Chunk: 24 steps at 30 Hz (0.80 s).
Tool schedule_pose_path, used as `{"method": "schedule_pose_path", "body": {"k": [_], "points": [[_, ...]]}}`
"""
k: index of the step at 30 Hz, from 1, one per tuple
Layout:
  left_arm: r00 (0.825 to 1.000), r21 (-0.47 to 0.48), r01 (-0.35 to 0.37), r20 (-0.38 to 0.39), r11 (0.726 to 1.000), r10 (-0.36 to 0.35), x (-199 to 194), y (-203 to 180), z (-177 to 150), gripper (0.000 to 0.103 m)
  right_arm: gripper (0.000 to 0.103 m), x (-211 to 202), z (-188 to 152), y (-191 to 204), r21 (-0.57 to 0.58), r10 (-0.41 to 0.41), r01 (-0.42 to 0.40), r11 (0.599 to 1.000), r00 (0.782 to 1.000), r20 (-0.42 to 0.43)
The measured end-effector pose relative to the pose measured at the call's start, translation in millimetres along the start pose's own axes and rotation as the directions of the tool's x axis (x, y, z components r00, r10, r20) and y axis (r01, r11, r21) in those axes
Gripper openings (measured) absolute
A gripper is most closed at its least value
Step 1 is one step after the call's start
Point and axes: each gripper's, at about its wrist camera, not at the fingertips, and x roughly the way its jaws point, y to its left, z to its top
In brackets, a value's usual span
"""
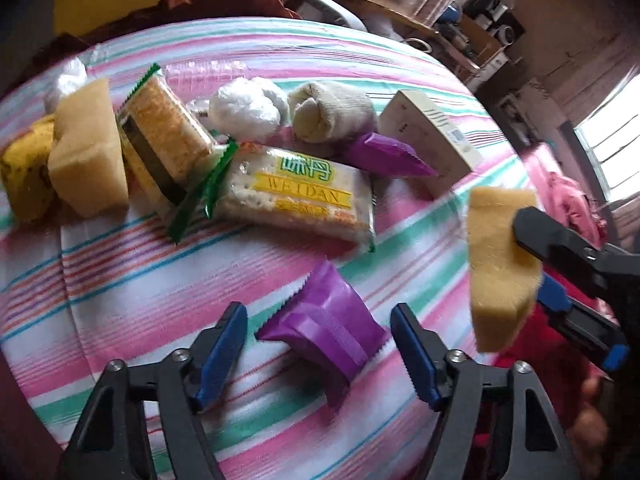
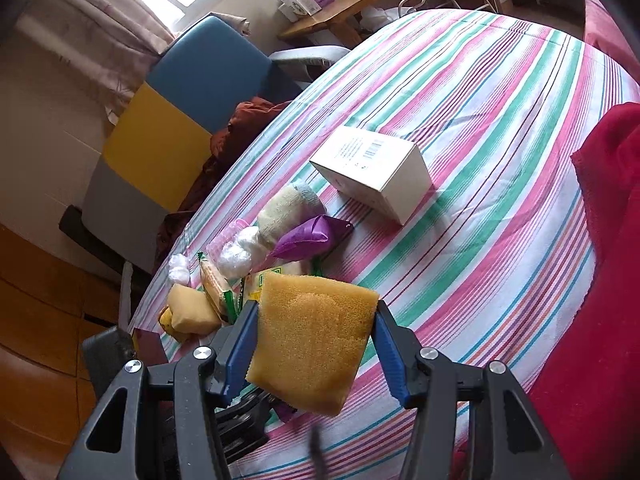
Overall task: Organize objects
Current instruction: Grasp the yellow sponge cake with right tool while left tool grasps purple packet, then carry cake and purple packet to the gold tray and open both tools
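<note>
Through the left wrist camera, we are holding our left gripper [image 1: 318,354] with its blue-padded jaws spread apart, straddling a crinkled purple foil snack packet [image 1: 326,330] that is lying on the pink, green and white striped bedsheet [image 1: 120,280]. Neither pad is touching the packet. Further back we are seeing a clear-wrapped cracker pack with a yellow label [image 1: 298,196], a second purple foil packet [image 1: 390,154], a rolled cream sock [image 1: 330,114], a crumpled white plastic ball [image 1: 244,110], a white cardboard box [image 1: 430,136] and a pale yellow sponge block [image 1: 88,146] leaning beside another wrapped cracker pack [image 1: 164,140]. At the right, our right gripper [image 1: 532,276] is carrying a yellow-orange foam sponge [image 1: 498,268] above the sheet.

Through the right wrist camera, we are seeing the right gripper [image 2: 314,346] clenched on that foam sponge [image 2: 312,336], both blue pads pressing its sides, lifted clear of the striped bedsheet [image 2: 480,160]. Beyond it the white box [image 2: 374,172] is sitting apart from the cluster of sock [image 2: 286,210], purple packet [image 2: 308,238] and plastic ball [image 2: 238,256].
</note>
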Motion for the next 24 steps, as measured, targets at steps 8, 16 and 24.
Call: {"method": "schedule_pose_path", "body": {"k": [8, 16, 24], "points": [[0.998, 0.122, -0.038, 0.055, 0.992, 0.031, 1.8, 0.8, -3.8, 0.053, 0.056, -0.6, -0.9, 4.8, -0.031, -0.002, 0.002, 1.000, 1.000, -0.002], [0.996, 0.132, 0.016, 0.084, 0.991, -0.027, -12.2, 23.9, -26.2, 0.053, 0.056, 0.2, -5.5, 18.5, -0.113, -0.013, 0.012, 0.994, 1.000, -0.004], [0.985, 0.108, 0.023, 0.168, 0.994, -0.041, -43.7, 28.2, -39.3, 0.053, 0.056, 3.7, -14.9, 41.0, -0.249, 0.027, -0.037, 0.968, 0.999, -0.045]]}}
